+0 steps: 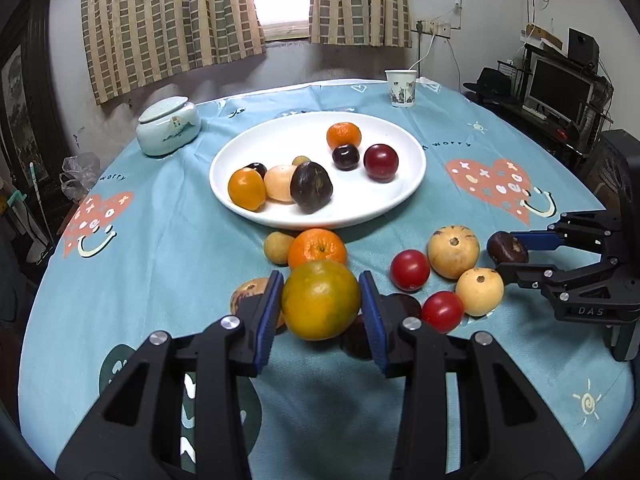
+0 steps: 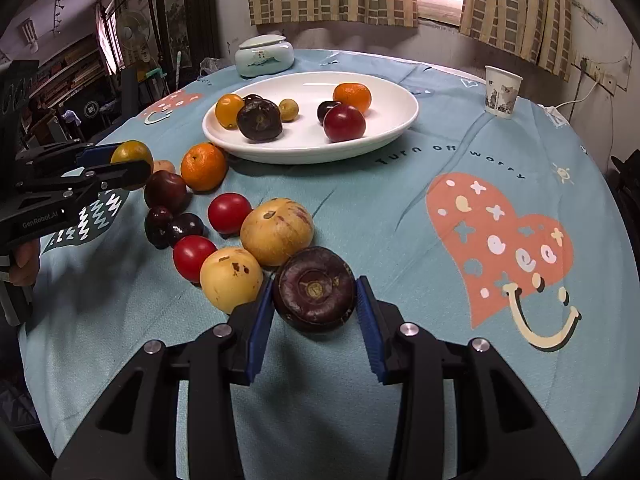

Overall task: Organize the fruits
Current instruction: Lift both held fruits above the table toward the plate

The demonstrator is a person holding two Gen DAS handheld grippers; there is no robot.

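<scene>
A round table [image 1: 168, 264] fills a cluttered room, covered in a pale blue cloth [image 2: 380, 208] printed with coral hearts and smiling faces. Checked curtains [image 1: 168, 20] hang at a bright window beyond it, and a desk with a dark monitor [image 1: 560, 84] stands off to the left tool's right.

The left tool [image 1: 321, 306] is clenched on a green-yellow orange [image 1: 321, 305], its blue pads against both sides of the fruit, which looks lifted off the cloth, though the fisheye makes that hard to judge. Being round, it has no real long axis. Straight ahead of this tool lies a white plate [image 1: 404, 196] carrying several fruits, and between plate and tool sit a tangerine [image 1: 317, 248] and a small tan fruit [image 1: 278, 247].

The right tool [image 2: 316, 308] grasps a dark purple fruit [image 2: 316, 290], one pad on each side. The fruit is squat, with its stem scar turned toward the camera and slightly upward. Just to this tool's left lie two pale yellow fruits [image 2: 276, 230], two red tomatoes [image 2: 229, 212] and dark plums [image 2: 165, 190], close together and some touching.

Beyond the plate stand a lidded ceramic jar [image 1: 168, 126] and a paper cup [image 1: 401, 89], both near the table's far edge. To the right tool's right the cloth lies bare out to the rim, leaving free room there; the strip between the loose fruit and the plate is narrow.
</scene>
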